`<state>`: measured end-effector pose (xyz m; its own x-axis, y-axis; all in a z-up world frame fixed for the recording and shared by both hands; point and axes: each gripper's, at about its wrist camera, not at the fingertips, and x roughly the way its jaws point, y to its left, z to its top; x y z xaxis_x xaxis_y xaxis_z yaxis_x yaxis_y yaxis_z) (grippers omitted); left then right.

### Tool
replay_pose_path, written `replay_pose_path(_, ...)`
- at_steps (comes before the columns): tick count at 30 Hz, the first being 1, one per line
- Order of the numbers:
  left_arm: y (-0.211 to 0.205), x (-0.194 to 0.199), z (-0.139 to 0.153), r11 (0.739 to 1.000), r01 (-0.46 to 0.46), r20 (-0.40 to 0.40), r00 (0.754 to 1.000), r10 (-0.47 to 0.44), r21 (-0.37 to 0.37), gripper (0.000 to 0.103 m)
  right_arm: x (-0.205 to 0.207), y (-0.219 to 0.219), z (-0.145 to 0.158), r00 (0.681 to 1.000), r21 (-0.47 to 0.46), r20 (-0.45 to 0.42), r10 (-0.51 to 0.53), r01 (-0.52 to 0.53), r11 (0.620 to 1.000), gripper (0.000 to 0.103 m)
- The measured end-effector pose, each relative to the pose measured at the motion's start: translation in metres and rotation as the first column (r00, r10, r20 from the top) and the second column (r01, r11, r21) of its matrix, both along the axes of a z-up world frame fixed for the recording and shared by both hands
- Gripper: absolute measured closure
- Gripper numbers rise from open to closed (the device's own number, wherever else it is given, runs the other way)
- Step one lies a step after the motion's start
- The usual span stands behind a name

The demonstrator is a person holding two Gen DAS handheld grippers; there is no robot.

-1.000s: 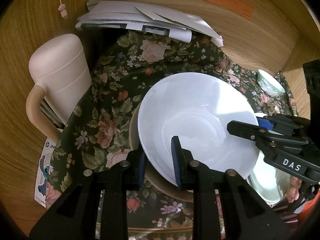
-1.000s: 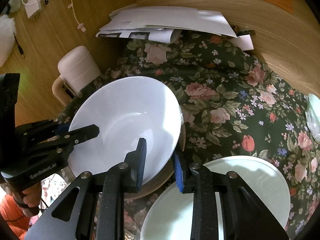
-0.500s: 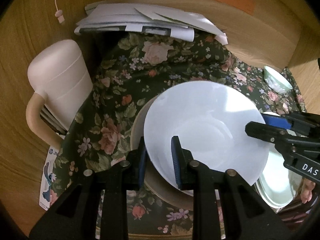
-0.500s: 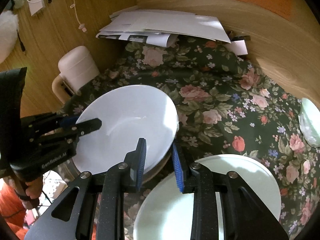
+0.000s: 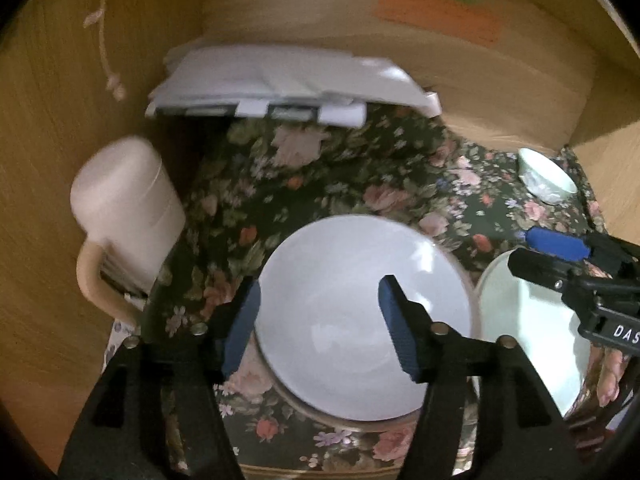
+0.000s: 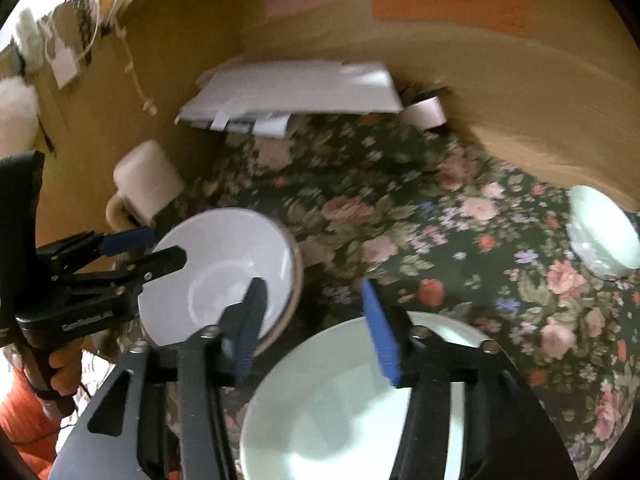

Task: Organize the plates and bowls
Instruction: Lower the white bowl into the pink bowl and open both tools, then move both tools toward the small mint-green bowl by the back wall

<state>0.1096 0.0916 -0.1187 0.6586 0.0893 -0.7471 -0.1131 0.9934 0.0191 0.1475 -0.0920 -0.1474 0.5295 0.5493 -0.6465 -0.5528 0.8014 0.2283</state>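
White bowl: I saw the white bowl (image 5: pixel 360 344) sitting inside a tan-rimmed dish (image 5: pixel 352 426) on the floral cloth (image 5: pixel 340 184); I judged it was nested there to build one stack.
Left claw: the left gripper (image 5: pixel 320 328) was opening, its pads wide on either side of the near rim and pressing on nothing, so I took it that I had let the bowl go.
Right claw: the right gripper (image 6: pixel 312 328) was opening too; nothing lay between its pads, which hung over the gap between the white bowl (image 6: pixel 224 272) and the green plate (image 6: pixel 344 408).
Green plate: it lay flat on the cloth just right of the stack, apart from it; I judged it was waiting its turn.
Small bowl: a pale green bowl (image 5: pixel 546 180) stood well apart at the far right corner, not yet gathered.
Clutter: a cream jug (image 5: pixel 124 216) sat at the left wall and papers (image 5: pixel 288 84) at the back, leaving the middle free for stacking.
Writing: I read "DAS" in white on the right gripper's body in the left view; the lettering on the left gripper's body in the right view was too blurred to read, and so were the sticky notes (image 6: pixel 444 0).
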Motion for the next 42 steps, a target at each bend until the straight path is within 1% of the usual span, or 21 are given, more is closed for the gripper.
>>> replay_pose_path(2,-0.008,0.002,0.008,1.0,0.01,0.015,1.0,-0.01,-0.003,0.035,0.0,-0.012,0.005,0.999,0.009,0.019,-0.029,0.029,1.0,0.045)
replay_pose_path(5,-0.02,0.005,0.016,0.999,0.037,0.025,0.999,-0.037,-0.01,0.033,0.003,-0.034,0.011,0.996,0.025,0.045,-0.081,0.08,0.996,0.043)
replay_pose_path(8,-0.037,0.011,0.025,0.998,0.066,0.052,0.996,-0.065,-0.012,0.024,0.008,-0.06,0.016,0.989,0.043,0.05,-0.14,0.138,0.99,0.042)
replay_pose_path(11,-0.053,0.017,0.032,0.996,0.089,0.074,0.993,-0.089,-0.003,0.024,0.015,-0.085,0.021,0.98,0.046,0.053,-0.194,0.192,0.98,0.042)
replay_pose_path(14,-0.069,0.029,0.038,0.994,0.108,0.093,0.99,-0.106,-0.011,0.023,0.021,-0.109,0.024,0.968,0.044,0.061,-0.245,0.243,0.969,0.041)
replay_pose_path(20,-0.091,0.057,0.043,0.991,0.129,0.094,0.988,-0.125,-0.04,0.023,0.041,-0.153,0.029,0.936,0.037,0.077,-0.345,0.343,0.939,0.041)
replay_pose_path(24,-0.108,0.078,0.044,0.989,0.142,0.089,0.986,-0.139,-0.029,0.023,0.061,-0.179,0.023,0.906,0.015,0.079,-0.416,0.417,0.909,0.04)
replay_pose_path(28,-0.12,0.1,0.04,0.987,0.157,0.072,0.985,-0.156,-0.019,0.023,0.088,-0.203,0.01,0.879,-0.007,0.049,-0.474,0.475,0.88,0.041)
replay_pose_path(31,-0.128,0.117,0.034,0.985,0.171,0.044,0.984,-0.17,-0.024,0.023,0.109,-0.222,-0.004,0.86,-0.019,0.01,-0.511,0.511,0.86,0.041)
replay_pose_path(34,-0.136,0.133,0.026,0.983,0.183,0.015,0.983,-0.183,-0.007,0.023,0.127,-0.238,-0.015,0.844,-0.032,-0.025,-0.536,0.536,0.844,0.041)
replay_pose_path(36,-0.14,0.142,0.021,0.982,0.191,-0.003,0.982,-0.191,-0.001,0.023,0.139,-0.246,-0.024,0.831,-0.043,-0.052,-0.553,0.552,0.833,0.042)
replay_pose_path(38,-0.145,0.15,0.016,0.979,0.205,-0.02,0.979,-0.204,0.006,0.023,0.151,-0.252,-0.033,0.822,-0.06,-0.076,-0.564,0.561,0.825,0.05)
replay_pose_path(39,-0.147,0.153,0.014,0.978,0.209,-0.024,0.978,-0.209,0.009,0.023,0.157,-0.255,-0.038,0.819,-0.07,-0.09,-0.566,0.562,0.824,0.052)
replay_pose_path(41,-0.151,0.159,0.01,0.976,0.218,-0.033,0.976,-0.217,0.013,0.023,0.167,-0.26,-0.047,0.813,-0.081,-0.12,-0.569,0.563,0.822,0.061)
replay_pose_path(42,-0.153,0.161,0.009,0.975,0.221,-0.038,0.975,-0.22,0.014,0.023,0.171,-0.263,-0.051,0.809,-0.086,-0.137,-0.571,0.565,0.821,0.063)
